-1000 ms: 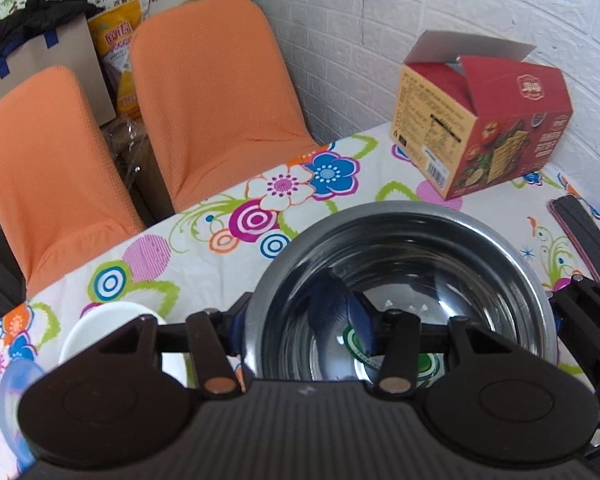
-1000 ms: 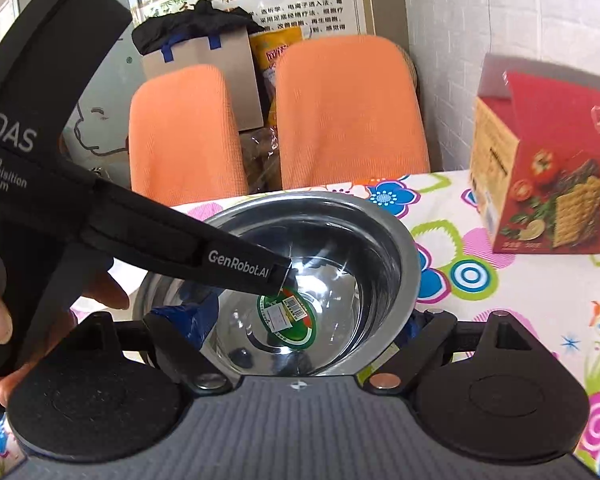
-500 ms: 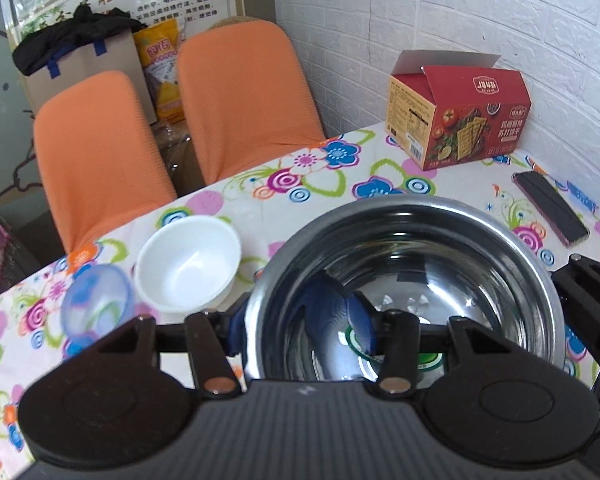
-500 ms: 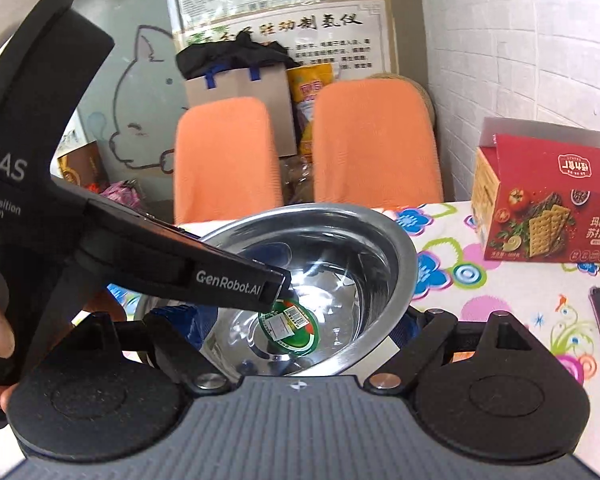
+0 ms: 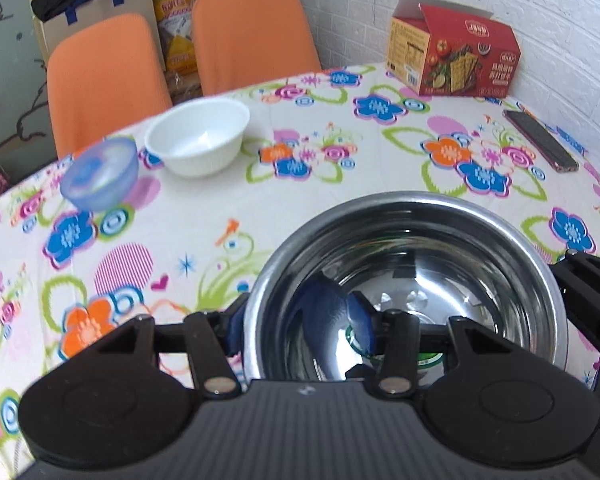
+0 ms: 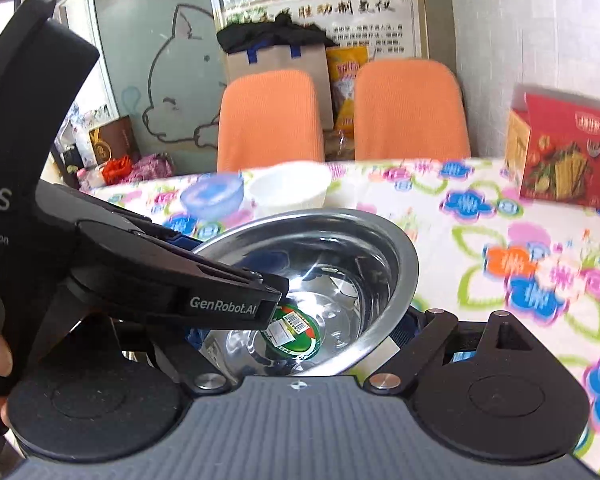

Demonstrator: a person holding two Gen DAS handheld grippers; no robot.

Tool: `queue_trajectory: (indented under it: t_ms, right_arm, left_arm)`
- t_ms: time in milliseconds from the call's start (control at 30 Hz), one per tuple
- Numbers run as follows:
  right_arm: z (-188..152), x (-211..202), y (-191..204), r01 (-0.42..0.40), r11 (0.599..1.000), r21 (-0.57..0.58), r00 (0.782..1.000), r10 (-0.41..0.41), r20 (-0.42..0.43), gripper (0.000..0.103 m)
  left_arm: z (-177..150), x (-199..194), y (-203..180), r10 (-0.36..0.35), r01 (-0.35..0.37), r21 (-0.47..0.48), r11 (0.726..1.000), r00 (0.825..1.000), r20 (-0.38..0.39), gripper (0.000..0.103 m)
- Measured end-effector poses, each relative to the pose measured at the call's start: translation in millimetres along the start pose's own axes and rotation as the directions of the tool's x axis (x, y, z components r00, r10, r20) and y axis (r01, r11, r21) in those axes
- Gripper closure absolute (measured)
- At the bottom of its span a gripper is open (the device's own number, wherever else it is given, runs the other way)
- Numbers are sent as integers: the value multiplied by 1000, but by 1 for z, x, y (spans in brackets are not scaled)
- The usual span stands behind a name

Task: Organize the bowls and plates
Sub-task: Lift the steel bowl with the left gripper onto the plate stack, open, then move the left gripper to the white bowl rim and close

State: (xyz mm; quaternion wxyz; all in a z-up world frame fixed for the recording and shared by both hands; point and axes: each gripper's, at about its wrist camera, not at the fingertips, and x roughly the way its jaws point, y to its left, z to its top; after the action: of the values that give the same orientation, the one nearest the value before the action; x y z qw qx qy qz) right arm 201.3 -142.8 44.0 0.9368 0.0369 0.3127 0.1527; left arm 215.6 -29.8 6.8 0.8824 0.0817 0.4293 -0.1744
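A steel bowl point(image 5: 440, 272) with a green sticker inside is held above the flowered table point(image 5: 228, 216). My left gripper point(image 5: 300, 332) is shut on its left rim. My right gripper point(image 6: 300, 344) is shut on the bowl point(image 6: 340, 264) at its opposite rim. The left gripper's body point(image 6: 140, 276) crosses the right wrist view. A white bowl point(image 5: 198, 136) and a translucent blue bowl point(image 5: 98, 174) sit at the table's far left edge; both also show in the right wrist view, white point(image 6: 288, 192) and blue point(image 6: 212, 198).
A red cracker box point(image 5: 452, 54) stands at the far right by the brick wall. A dark phone point(image 5: 540, 140) lies at the right. Two orange chairs point(image 5: 252, 36) stand behind the table. A cardboard box point(image 5: 92, 4) is behind them.
Both grippers have pulled the steel bowl back toward me, away from the chairs. The white and blue bowls and more of the table have come into view.
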Motion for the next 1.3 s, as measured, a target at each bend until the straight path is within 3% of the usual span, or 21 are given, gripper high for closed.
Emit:
queue_trajectory:
  t_ms: [267, 600, 633, 667, 900, 1133, 1300]
  right_arm:
    - [-36, 9, 6, -8, 999, 38, 999, 10, -51, 28]
    - [-44, 26, 6, -20, 999, 49, 996, 24, -83, 28]
    - [-45, 27, 5, -24, 998, 50, 996, 28, -84, 28]
    - [-45, 28, 4, -26, 998, 49, 996, 30, -85, 28]
    - [-47, 28, -9, -32, 994, 103, 991, 45, -125, 29]
    - [-53, -13, -42, 37, 975, 221, 999, -31, -31, 29]
    - [-49, -22, -59, 58, 958, 282, 998, -51, -33, 29]
  left_arm:
    - [-16, 14, -1, 12, -12, 6, 1000, 1000, -18, 53]
    - [-16, 28, 3, 31, -31, 11, 999, 999, -16, 52]
    - [-16, 28, 3, 30, -30, 13, 999, 999, -14, 47]
    - [-16, 28, 2, 30, -30, 12, 999, 999, -12, 35]
    - [-10, 11, 19, 75, -73, -47, 996, 996, 51, 34]
    - [-7, -12, 38, 101, -91, -99, 991, 990, 98, 31]
    - [-8, -20, 49, 124, -114, -102, 988, 987, 97, 31]
